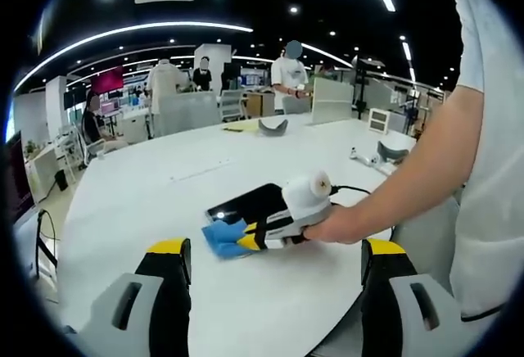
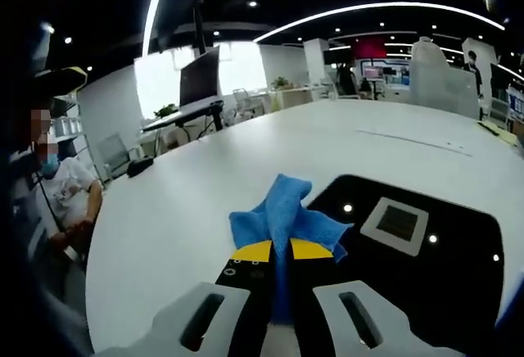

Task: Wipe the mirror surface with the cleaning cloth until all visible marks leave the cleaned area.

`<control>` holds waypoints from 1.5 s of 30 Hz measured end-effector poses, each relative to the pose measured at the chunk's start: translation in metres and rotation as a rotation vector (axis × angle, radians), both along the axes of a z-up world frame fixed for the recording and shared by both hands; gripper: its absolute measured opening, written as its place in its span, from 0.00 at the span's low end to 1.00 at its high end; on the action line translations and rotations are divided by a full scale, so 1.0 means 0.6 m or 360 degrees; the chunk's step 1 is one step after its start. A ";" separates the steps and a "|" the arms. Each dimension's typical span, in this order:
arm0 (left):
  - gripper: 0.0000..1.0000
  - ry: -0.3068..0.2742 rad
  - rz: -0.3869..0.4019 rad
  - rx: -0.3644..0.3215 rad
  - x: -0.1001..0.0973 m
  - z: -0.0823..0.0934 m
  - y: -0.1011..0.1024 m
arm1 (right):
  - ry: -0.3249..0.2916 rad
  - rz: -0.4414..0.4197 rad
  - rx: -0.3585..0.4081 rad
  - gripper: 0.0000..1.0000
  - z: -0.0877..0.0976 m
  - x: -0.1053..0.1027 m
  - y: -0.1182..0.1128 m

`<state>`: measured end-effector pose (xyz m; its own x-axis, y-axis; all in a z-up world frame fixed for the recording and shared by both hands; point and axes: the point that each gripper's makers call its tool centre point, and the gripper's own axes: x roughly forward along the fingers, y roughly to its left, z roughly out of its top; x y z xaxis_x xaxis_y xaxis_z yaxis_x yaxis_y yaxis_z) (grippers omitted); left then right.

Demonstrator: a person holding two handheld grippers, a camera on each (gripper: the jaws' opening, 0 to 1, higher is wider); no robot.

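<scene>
A dark flat mirror (image 1: 250, 202) lies on the white table (image 1: 164, 201); in the right gripper view the mirror (image 2: 442, 267) reflects ceiling lights and a vent. My right gripper (image 1: 255, 237), held by a person's hand (image 1: 340, 226), is shut on a blue cleaning cloth (image 1: 223, 238) at the mirror's near corner. In its own view the right gripper (image 2: 281, 250) pinches the blue cloth (image 2: 282, 214) between yellow-tipped jaws, the cloth resting at the mirror's left edge. My left gripper (image 1: 270, 259) stands open above the table's near edge, short of the mirror, holding nothing.
A person's arm (image 1: 426, 160) and white shirt fill the right side of the left gripper view. Small white items (image 1: 378, 119) and a grey object (image 1: 273, 125) lie on the far table. People stand beyond it; a seated person (image 2: 61, 193) is at the left.
</scene>
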<state>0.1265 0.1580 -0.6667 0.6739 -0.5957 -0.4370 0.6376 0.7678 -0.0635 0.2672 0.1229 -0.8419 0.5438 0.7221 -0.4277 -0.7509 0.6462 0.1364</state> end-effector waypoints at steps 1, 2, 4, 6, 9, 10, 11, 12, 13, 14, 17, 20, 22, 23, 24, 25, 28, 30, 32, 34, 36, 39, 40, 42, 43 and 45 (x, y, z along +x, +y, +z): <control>0.86 0.0001 0.0002 0.0007 -0.002 -0.001 -0.002 | 0.0000 -0.0002 0.0007 0.01 0.000 0.000 -0.003; 0.86 0.0003 0.0005 0.0009 -0.004 -0.001 -0.003 | -0.0002 -0.0002 0.0012 0.01 0.000 0.000 -0.004; 0.86 0.0004 0.0007 0.0017 -0.007 -0.001 -0.007 | -0.0013 0.0006 0.0011 0.01 0.002 -0.001 -0.003; 0.86 0.0007 0.0011 0.0023 -0.011 0.000 -0.010 | -0.0006 0.0003 0.0022 0.01 0.003 0.000 -0.004; 0.86 0.0008 0.0022 0.0034 -0.014 0.002 -0.013 | -0.0031 -0.0004 0.0011 0.01 0.003 0.000 -0.007; 0.86 0.0008 0.0024 0.0038 -0.016 0.002 -0.014 | -0.0034 -0.0013 0.0019 0.01 0.003 0.000 -0.008; 0.86 0.0009 0.0025 0.0042 -0.017 0.003 -0.015 | -0.0043 -0.0021 0.0019 0.01 0.003 0.000 -0.010; 0.86 0.0008 0.0027 0.0047 -0.018 0.004 -0.016 | -0.0046 -0.0033 0.0024 0.01 0.002 0.001 -0.011; 0.86 0.0008 0.0030 0.0053 -0.020 0.005 -0.016 | -0.0049 -0.0051 0.0034 0.01 0.002 0.001 -0.014; 0.86 0.0008 0.0033 0.0055 -0.021 0.006 -0.016 | -0.0054 -0.0059 0.0037 0.01 0.002 0.001 -0.016; 0.86 0.0012 0.0041 0.0068 -0.024 0.007 -0.017 | -0.0061 -0.0086 0.0052 0.01 0.002 0.003 -0.021; 0.86 0.0013 0.0043 0.0081 -0.026 0.008 -0.021 | -0.0066 -0.0098 0.0049 0.01 0.003 0.003 -0.025; 0.86 0.0015 0.0038 0.0104 -0.028 0.006 -0.025 | -0.0074 -0.0102 0.0044 0.01 0.001 0.004 -0.030; 0.86 0.0009 0.0037 0.0105 -0.028 0.008 -0.027 | -0.0076 -0.0105 0.0045 0.01 0.001 0.005 -0.033; 0.86 0.0010 0.0039 0.0100 -0.027 0.009 -0.029 | -0.0077 -0.0115 0.0049 0.01 0.000 0.005 -0.035; 0.86 0.0011 0.0043 0.0099 -0.027 0.010 -0.030 | -0.0080 -0.0119 0.0049 0.01 0.000 0.005 -0.038; 0.86 0.0003 0.0042 0.0105 -0.027 0.012 -0.037 | -0.0086 -0.0138 0.0045 0.01 -0.002 0.007 -0.050; 0.86 0.0003 0.0036 0.0112 -0.027 0.012 -0.040 | -0.0088 -0.0145 0.0042 0.01 -0.002 0.008 -0.059; 0.86 -0.0002 0.0035 0.0113 -0.027 0.013 -0.043 | -0.0091 -0.0151 0.0036 0.01 -0.002 0.008 -0.067; 0.86 -0.0006 0.0041 0.0106 -0.026 0.015 -0.046 | -0.0092 -0.0159 0.0033 0.01 -0.002 0.008 -0.075; 0.86 -0.0013 0.0042 0.0108 -0.027 0.016 -0.051 | -0.0093 -0.0168 0.0028 0.01 -0.002 0.007 -0.084; 0.86 -0.0010 0.0037 0.0110 -0.029 0.015 -0.056 | -0.0093 -0.0186 0.0028 0.01 -0.003 0.008 -0.096; 0.86 -0.0014 0.0036 0.0112 -0.030 0.016 -0.057 | -0.0093 -0.0196 0.0026 0.01 -0.004 0.009 -0.102; 0.86 -0.0013 0.0035 0.0109 -0.032 0.016 -0.059 | -0.0092 -0.0209 0.0026 0.01 -0.003 0.009 -0.109; 0.86 -0.0016 0.0034 0.0112 -0.032 0.017 -0.060 | -0.0093 -0.0210 0.0025 0.01 -0.003 0.009 -0.110; 0.86 -0.0019 0.0034 0.0113 -0.033 0.018 -0.062 | -0.0092 -0.0222 0.0021 0.01 -0.004 0.009 -0.119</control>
